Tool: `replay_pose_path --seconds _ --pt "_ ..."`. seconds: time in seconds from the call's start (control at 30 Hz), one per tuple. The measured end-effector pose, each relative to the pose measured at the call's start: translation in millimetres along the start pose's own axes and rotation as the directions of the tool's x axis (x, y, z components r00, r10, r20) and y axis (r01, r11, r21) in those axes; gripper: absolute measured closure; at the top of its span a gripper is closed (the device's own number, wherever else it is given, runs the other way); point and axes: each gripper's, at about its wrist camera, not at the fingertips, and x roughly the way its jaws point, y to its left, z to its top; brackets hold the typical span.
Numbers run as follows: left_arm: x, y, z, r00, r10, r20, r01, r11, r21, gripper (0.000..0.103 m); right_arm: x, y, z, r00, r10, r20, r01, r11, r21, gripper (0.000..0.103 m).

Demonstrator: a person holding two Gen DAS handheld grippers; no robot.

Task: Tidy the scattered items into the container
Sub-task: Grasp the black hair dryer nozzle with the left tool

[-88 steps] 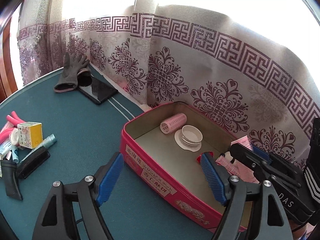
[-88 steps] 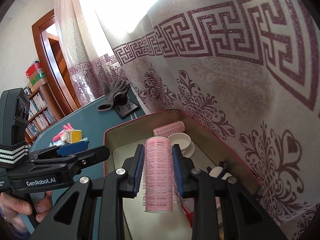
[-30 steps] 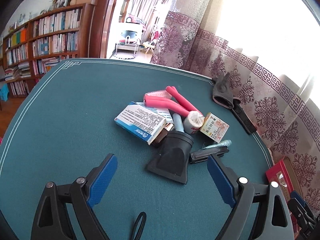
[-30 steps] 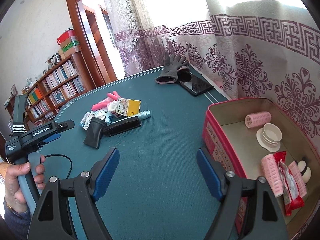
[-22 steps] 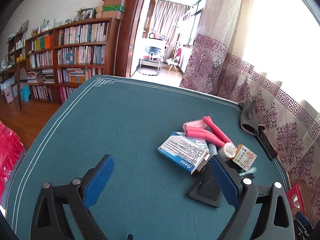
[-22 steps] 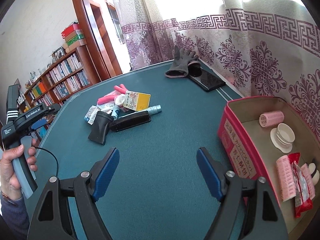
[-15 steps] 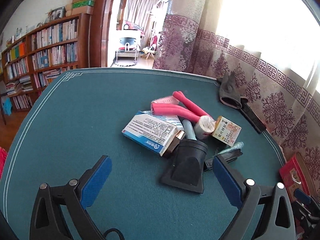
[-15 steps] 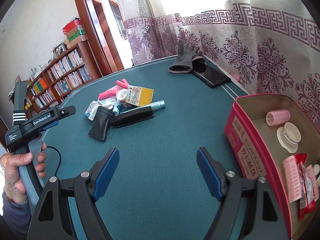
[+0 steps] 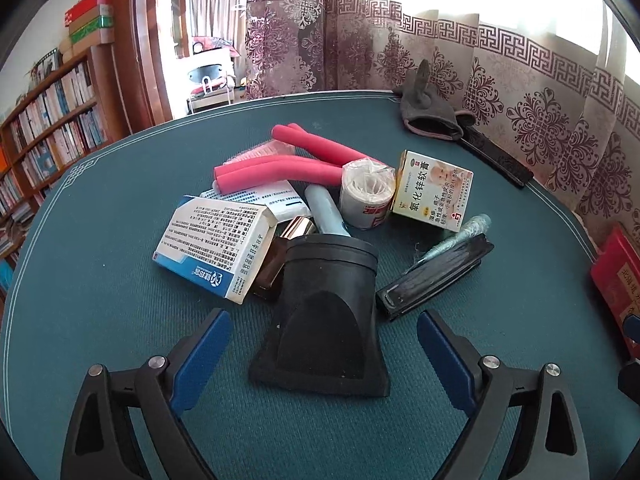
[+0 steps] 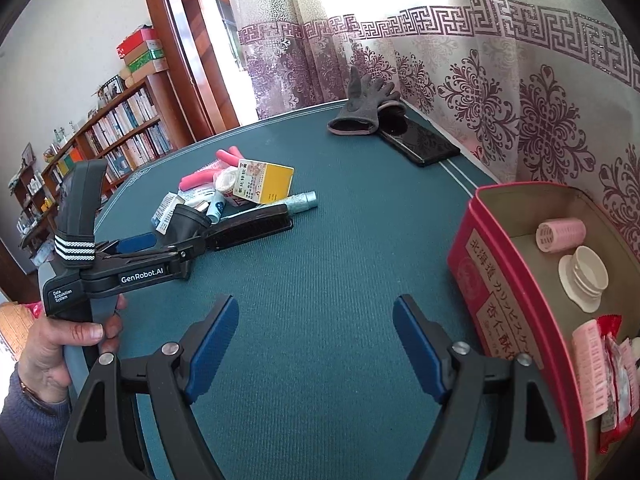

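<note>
— So which step is running now?

— A pick, I'd judge. The left gripper (image 9: 322, 354) is hanging over the heap of scattered items, its blue pads standing wide and just beginning to narrow, nothing pressed between them. The black flared rubber nozzle (image 9: 326, 312) is lying right ahead, between the jaws' line but not yet touched.

— And around it?

— At ten o'clock from the nozzle, the white-and-blue printed cardboard box (image 9: 214, 246); at two o'clock, the long black flat comb-like bar (image 9: 434, 278); at twelve, the pink foam rods (image 9: 280, 170) and the white tape roll (image 9: 366, 194).

— Where is the container?

— The red rectangular tin (image 10: 500, 280) is sitting at three o'clock in the right wrist view, well apart from the heap, already holding a pink hair roller (image 10: 560, 234).

— The right gripper (image 10: 316, 346)?

— Jaws apart, empty, hovering over bare green table felt (image 10: 340, 248).

— Next move?

— Probably lowering, straddling the nozzle's narrow neck, then squeezing.
</note>
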Motion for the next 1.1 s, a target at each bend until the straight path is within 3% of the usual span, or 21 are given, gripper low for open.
replay_pose_path --seconds 0.17,0.27,0.33,0.63,0.8,1.1 --pt "12.9 7.7 0.2 0.999 -0.037 -0.034 0.036 0.999 -0.023 0.024 14.8 7.6 1.5 0.999 0.022 -0.024 -0.023 1.0 -0.016 0.021" --pt "16.1 8.0 0.5 0.998 -0.046 -0.035 0.045 0.999 -0.023 0.028 21.6 11.1 2.7 0.999 0.028 -0.034 -0.028 0.999 -0.023 0.021" --pt "15.5 7.2 1.9 0.998 -0.059 -0.03 0.059 0.998 -0.015 0.042 25.5 13.3 3.3 0.999 0.028 -0.039 -0.029 0.999 -0.03 0.021" --pt "0.0 12.4 -0.9 0.995 -0.102 -0.017 0.101 0.994 -0.042 0.043 46.9 21.5 14.3 0.997 0.044 -0.058 -0.047 0.997 -0.054 0.021" --pt "-15.1 20.7 -4.2 0.995 -0.099 0.004 0.099 0.992 -0.074 0.053 65.5 28.9 23.7 0.996 0.055 -0.073 -0.061 0.996 -0.072 0.021" --pt "-23.6 38.1 -15.2 0.996 -0.086 0.018 0.088 0.988 -0.126 0.053 94.9 48.2 34.6 0.994 0.055 -0.095 -0.067 0.989 -0.129 0.021"
